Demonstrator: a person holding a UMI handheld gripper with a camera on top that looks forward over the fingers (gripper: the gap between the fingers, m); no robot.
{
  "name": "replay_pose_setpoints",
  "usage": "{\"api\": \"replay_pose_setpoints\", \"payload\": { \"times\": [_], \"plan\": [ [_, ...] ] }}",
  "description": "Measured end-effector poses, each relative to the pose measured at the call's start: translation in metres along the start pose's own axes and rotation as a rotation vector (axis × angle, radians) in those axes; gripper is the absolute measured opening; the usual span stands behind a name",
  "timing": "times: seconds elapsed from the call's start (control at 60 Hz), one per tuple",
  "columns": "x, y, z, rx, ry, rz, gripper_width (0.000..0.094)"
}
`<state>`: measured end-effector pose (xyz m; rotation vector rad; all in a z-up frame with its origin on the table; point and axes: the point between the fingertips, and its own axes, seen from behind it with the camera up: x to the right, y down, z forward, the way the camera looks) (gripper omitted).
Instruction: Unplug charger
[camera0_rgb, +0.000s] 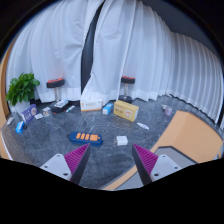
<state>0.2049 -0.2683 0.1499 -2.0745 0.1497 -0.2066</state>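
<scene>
A dark power strip with orange sockets (88, 137) lies on the grey surface, ahead of the fingers and a little left. A small white block (122, 140), which may be the charger, lies just right of the strip and apart from it. I see no cable joining them. My gripper (111, 160) is open and empty, its two magenta pads (78, 158) spread wide. It is held back from both things, and only grey surface shows between the fingers.
A cardboard box (126, 110) and a white box (92, 104) stand farther back. Small items (35, 113) and a green plant (22, 90) are at the far left. White curtains (150, 50) hang behind. A light wooden edge (190, 140) runs on the right.
</scene>
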Motion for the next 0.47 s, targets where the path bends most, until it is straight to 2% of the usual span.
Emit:
{"api": "replay_pose_setpoints", "payload": {
  "times": [0.217, 0.467],
  "plan": [
    [-0.029, 0.029, -0.091, -0.017, 0.003, -0.01, 0.0849],
    [-0.039, 0.032, -0.128, 0.007, 0.004, -0.022, 0.0852]
  ]
}}
